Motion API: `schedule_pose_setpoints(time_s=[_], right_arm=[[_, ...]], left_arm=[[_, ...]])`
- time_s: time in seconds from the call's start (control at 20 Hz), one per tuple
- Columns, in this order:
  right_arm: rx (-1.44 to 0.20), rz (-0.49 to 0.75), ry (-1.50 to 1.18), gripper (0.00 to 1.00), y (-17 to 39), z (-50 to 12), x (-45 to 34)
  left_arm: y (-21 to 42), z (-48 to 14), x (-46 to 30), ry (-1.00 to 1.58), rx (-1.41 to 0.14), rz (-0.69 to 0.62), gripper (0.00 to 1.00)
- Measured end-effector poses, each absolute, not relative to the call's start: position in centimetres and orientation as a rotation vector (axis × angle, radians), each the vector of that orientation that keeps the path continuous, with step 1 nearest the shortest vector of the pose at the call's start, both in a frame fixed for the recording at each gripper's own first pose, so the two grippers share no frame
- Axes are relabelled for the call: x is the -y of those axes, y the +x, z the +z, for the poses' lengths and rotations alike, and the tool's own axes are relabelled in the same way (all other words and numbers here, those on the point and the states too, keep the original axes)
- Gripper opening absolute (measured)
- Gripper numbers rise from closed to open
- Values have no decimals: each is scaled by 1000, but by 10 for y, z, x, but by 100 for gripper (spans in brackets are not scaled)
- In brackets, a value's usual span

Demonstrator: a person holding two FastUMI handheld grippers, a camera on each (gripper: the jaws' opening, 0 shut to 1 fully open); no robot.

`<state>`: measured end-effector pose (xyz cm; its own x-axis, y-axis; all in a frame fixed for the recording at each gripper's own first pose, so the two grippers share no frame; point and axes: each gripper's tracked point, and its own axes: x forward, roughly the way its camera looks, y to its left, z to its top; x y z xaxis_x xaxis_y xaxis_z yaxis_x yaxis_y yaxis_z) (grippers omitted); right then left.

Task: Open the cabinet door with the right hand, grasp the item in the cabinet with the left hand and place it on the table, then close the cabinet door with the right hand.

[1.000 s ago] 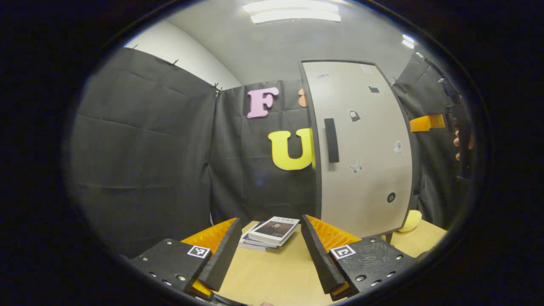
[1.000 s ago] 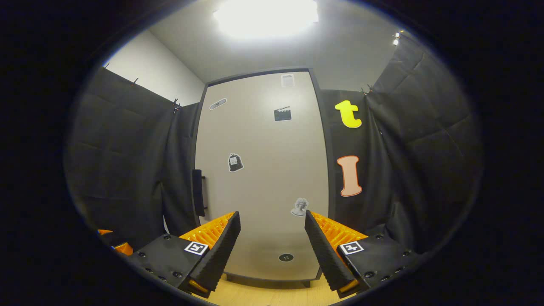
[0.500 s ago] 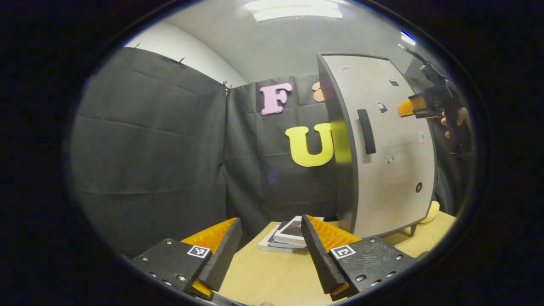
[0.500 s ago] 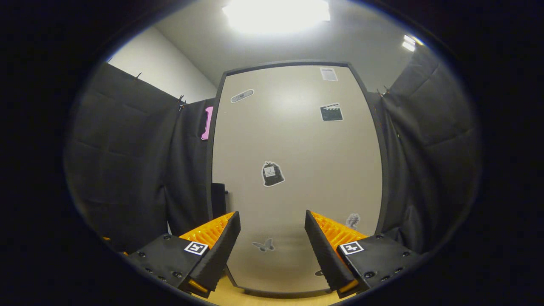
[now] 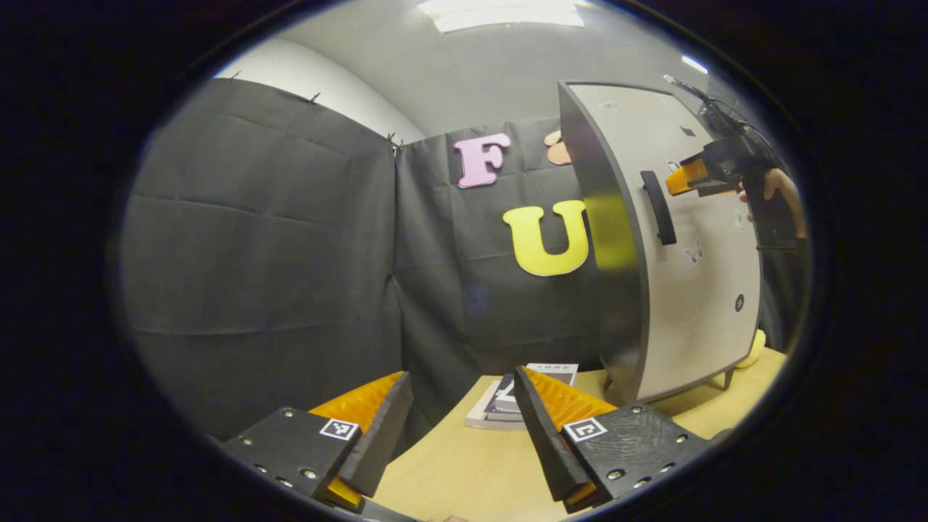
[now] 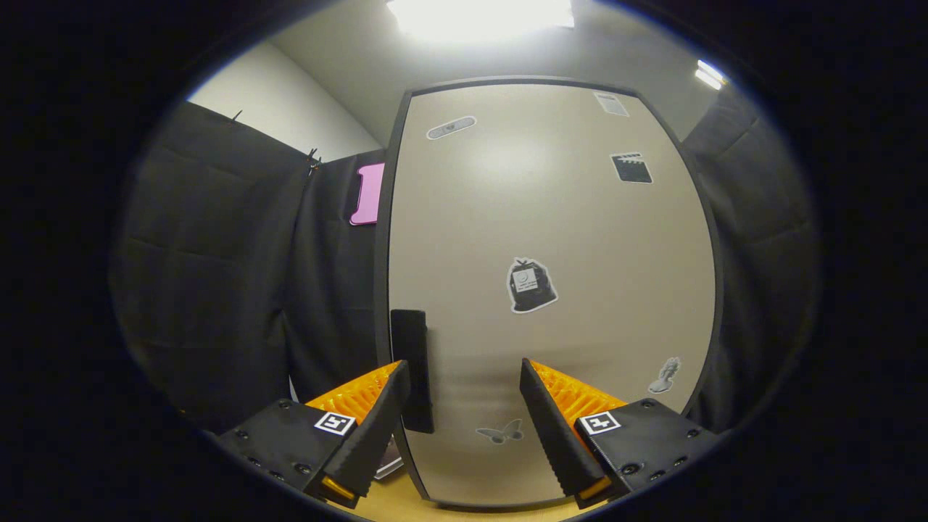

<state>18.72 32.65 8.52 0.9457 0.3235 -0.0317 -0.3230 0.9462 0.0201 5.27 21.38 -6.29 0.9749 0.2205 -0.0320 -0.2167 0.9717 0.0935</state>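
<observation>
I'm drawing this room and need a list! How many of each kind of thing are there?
Grippers: 2, the left gripper and the right gripper
Cabinet: 1
Door handle: 1
Stack of books: 1
Yellow thing behind the cabinet: 1
Total: 6

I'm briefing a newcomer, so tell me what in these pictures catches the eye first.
The tall pale cabinet door, dotted with small stickers, stands close in front of the right tool, whose fingers are spread beside the dark handle. In the left gripper view, a stack of books lies on the wooden table just beyond the open left tool.
</observation>
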Motion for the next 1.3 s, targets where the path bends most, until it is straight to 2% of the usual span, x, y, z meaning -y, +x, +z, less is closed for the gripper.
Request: schedule_pose_setpoints(time_s=[0.1, 0.15, 0.2, 0.3, 0.4, 0.55, 0.6, 0.65, 0.7, 0.75, 0.8, 0.85, 0.9, 1.0, 1.25, 1.3], right_arm=[[-48, 332, 3, 96, 192, 79, -338], [-55, 332, -1, 93, 194, 77, -342], [-62, 330, -6, 96, 197, 73, -346], [-81, 329, -10, 95, 203, 67, -355], [-99, 333, -10, 83, 207, 61, -364], [-147, 338, -6, 62, 214, 51, -377], [-167, 341, -3, 62, 216, 47, -380], [-174, 316, -2, 55, 207, 49, -376], [-181, 309, 1, 48, 215, 46, -379], [-191, 293, -4, 42, 218, 42, -378], [-185, 281, -2, 40, 223, 43, -379], [-197, 295, -8, 32, 216, 44, -376], [-191, 287, -10, 29, 218, 45, -377], [-198, 280, -7, 14, 217, 46, -377], [-216, 327, -2, 14, 209, 47, -375], [-220, 343, -3, 14, 206, 47, -375]], left_arm=[[55, -67, -221, 87, -48, 222, 84], [57, -68, -223, 86, -53, 224, 87], [58, -73, -225, 84, -57, 228, 87], [60, -79, -236, 76, -64, 240, 87], [57, -82, -246, 66, -70, 249, 84], [54, -87, -256, 64, -76, 270, 87], [54, -88, -259, 60, -77, 277, 87], [54, -88, -261, 54, -78, 280, 84], [53, -87, -262, 47, -76, 281, 87], [52, -86, -264, 43, -73, 284, 84], [50, -87, -267, 41, -72, 288, 87], [49, -87, -268, 40, -73, 291, 87], [48, -88, -267, 39, -75, 293, 87], [46, -86, -267, 35, -73, 292, 87], [47, -75, -257, 38, -56, 288, 84], [47, -73, -252, 39, -51, 283, 87]])
